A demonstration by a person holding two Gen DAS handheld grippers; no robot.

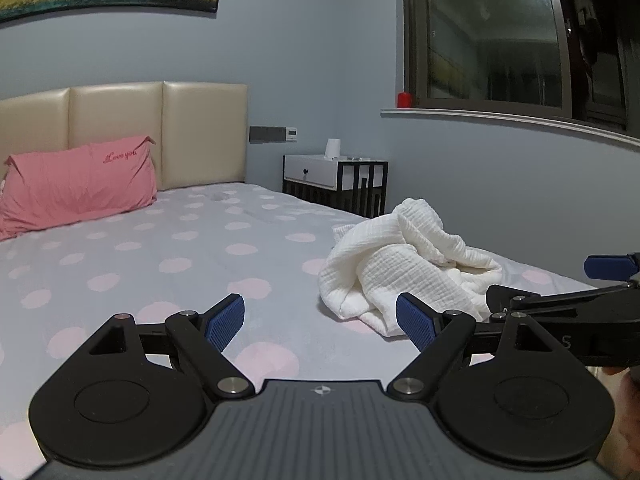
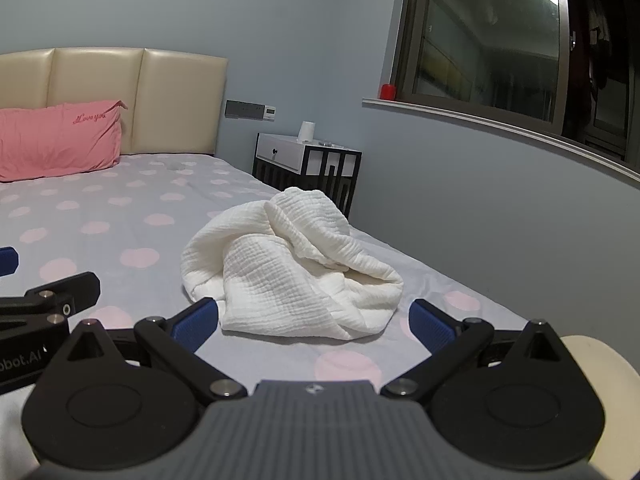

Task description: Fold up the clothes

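Note:
A crumpled white crinkle-weave garment (image 1: pixel 404 264) (image 2: pixel 288 268) lies in a heap on the bed near its right edge. My left gripper (image 1: pixel 320 322) is open above the sheet, with the heap just ahead and to its right; nothing sits between its blue pads. My right gripper (image 2: pixel 314 320) is open too, its blue pads on either side of the heap's near edge without touching it. Each gripper shows at the side of the other's view: the right one (image 1: pixel 580 312) and the left one (image 2: pixel 40 304).
The bed (image 1: pixel 160 264) has a grey sheet with pink dots. A pink pillow (image 1: pixel 76 184) leans on the beige headboard (image 1: pixel 160 128). A black-and-white nightstand (image 1: pixel 336 180) with a white cup stands beyond the bed's right side. The wall and windowsill (image 1: pixel 520 120) run close along the right.

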